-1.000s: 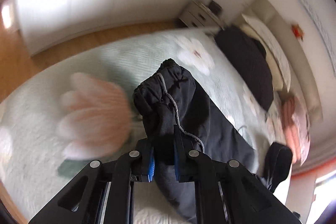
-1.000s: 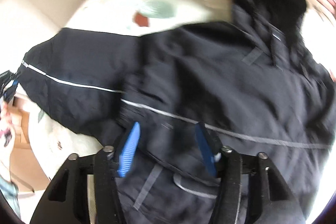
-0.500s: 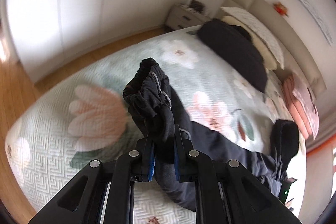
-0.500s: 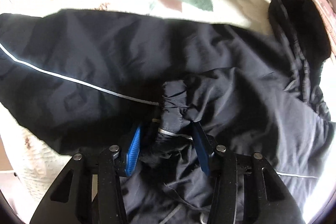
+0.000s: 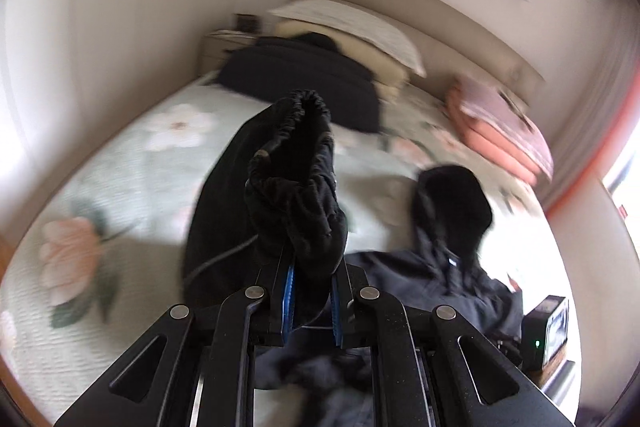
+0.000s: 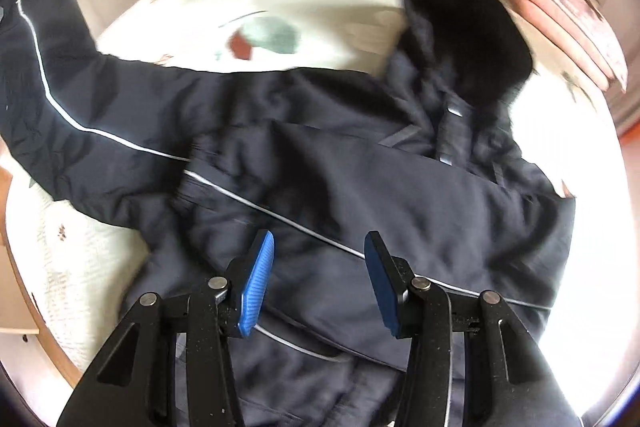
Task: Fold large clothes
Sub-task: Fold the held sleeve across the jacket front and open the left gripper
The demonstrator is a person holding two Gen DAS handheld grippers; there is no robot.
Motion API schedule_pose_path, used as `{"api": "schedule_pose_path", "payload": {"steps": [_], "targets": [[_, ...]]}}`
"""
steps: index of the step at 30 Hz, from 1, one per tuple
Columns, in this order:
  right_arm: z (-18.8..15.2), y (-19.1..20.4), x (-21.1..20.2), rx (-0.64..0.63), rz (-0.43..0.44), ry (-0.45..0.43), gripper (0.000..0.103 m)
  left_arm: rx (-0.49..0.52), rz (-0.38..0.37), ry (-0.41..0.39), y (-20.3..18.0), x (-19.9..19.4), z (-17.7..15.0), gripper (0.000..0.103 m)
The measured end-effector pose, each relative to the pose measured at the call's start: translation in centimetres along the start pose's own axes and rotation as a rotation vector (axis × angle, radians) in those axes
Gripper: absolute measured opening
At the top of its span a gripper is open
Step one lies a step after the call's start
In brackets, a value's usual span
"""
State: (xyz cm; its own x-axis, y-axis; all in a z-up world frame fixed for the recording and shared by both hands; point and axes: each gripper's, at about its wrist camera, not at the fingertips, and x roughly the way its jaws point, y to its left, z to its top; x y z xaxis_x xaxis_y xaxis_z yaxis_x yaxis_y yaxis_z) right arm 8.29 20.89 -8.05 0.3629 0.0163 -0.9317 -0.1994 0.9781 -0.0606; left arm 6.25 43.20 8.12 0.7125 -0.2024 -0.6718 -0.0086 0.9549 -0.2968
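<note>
My left gripper (image 5: 310, 301) is clamped on the jacket's sleeve cuff (image 5: 298, 163), lifted clear for folding inward. My right gripper (image 6: 318, 281) hovers with jaws apart over the jacket (image 6: 360, 179) (spread across the bed (image 5: 120, 155)).

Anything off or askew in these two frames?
Nothing damaged or spilled. The dark padded jacket lies rumpled on the floral quilted bedspread, one elastic-cuffed sleeve lifted, clamped in the left gripper. The right gripper hovers open above it.
</note>
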Motion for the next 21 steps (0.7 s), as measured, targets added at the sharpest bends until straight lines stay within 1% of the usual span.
{"api": "schedule_pose_path", "payload": {"steps": [2, 3, 6, 8, 11, 12, 14, 16, 18, 20, 21], "targets": [[-0.9, -2.8, -0.4, 0.037, -0.014, 0.006, 0.052, 0.046, -0.042, 0.025, -3.8, 1.2, -0.6, 0.014], [-1.4, -4.2, -0.5, 0.058, -0.023, 0.009, 0.052, 0.063, -0.079, 0.048, -6.0, 2.2, -1.3, 0.014], [-3.5, -9.1, -0.9, 0.137, -0.039, 0.019, 0.052, 0.097, -0.173, 0.112, -11.1, 4.5, -3.1, 0.014], [-5.3, -12.4, -1.3, 0.198, -0.050, 0.041, 0.052, 0.131, -0.249, 0.172, -15.5, 6.5, -5.0, 0.014], [-8.1, -17.4, -1.9, 0.290, -0.065, 0.066, 0.052, 0.187, -0.315, 0.239, -20.8, 8.7, -7.8, 0.014], [-8.8, -18.7, -2.1, 0.311, -0.075, 0.072, 0.052, 0.210, -0.351, 0.268, -23.2, 9.5, -9.1, 0.014], [-10.2, -21.1, -2.5, 0.351, -0.089, 0.079, 0.052, 0.246, -0.391, 0.306, -25.9, 10.6, -11.0, 0.014], [-11.2, -22.8, -2.6, 0.383, -0.078, 0.084, 0.052, 0.285, -0.408, 0.369, -28.7, 12.4, -13.5, 0.016], [-11.9, -23.9, -2.2, 0.392, -0.074, 0.086, 0.052, 0.321, -0.396, 0.434, -30.0, 14.3, -16.2, 0.019], [-12.3, -24.5, -1.5, 0.388, -0.071, 0.095, 0.052, 0.343, -0.361, 0.502, -30.2, 16.1, -18.5, 0.027], [-12.3, -24.7, -1.2, 0.390, -0.052, 0.096, 0.052, 0.343, -0.355, 0.567, -30.3, 17.3, -19.7, 0.032]]}}
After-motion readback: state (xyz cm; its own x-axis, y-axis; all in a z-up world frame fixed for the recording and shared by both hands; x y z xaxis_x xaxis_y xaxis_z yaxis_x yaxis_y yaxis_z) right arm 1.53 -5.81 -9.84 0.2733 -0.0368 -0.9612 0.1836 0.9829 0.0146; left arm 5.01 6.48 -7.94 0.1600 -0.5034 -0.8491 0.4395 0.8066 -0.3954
